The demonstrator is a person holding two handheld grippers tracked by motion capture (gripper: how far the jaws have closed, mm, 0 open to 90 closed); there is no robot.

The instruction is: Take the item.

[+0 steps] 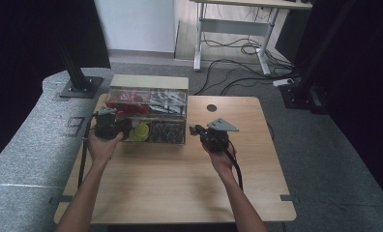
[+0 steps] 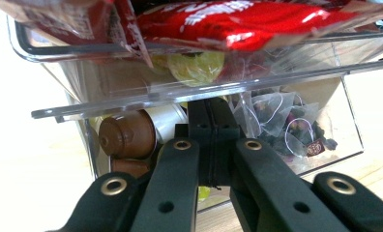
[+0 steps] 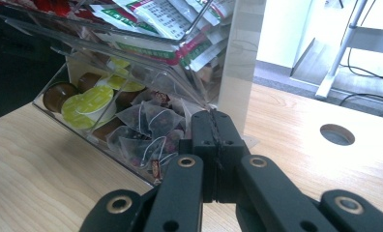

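Organizer (image 1: 148, 117) between both closed grippers; contents perhaps snacks.

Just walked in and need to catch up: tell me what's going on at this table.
A person holds a gripper in each hand at a clear organizer box on a wooden table. The left gripper, jaws together, is against the box's front by the coffee capsules. The right gripper, also closed, is at the box's right corner near the tea bags.

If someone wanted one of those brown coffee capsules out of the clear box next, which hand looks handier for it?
Probably the left. The left gripper sits right at the front of the clear box, and the brown capsules lie just beyond its shut jaws. The right gripper is off the box's other end, by the tea bags.
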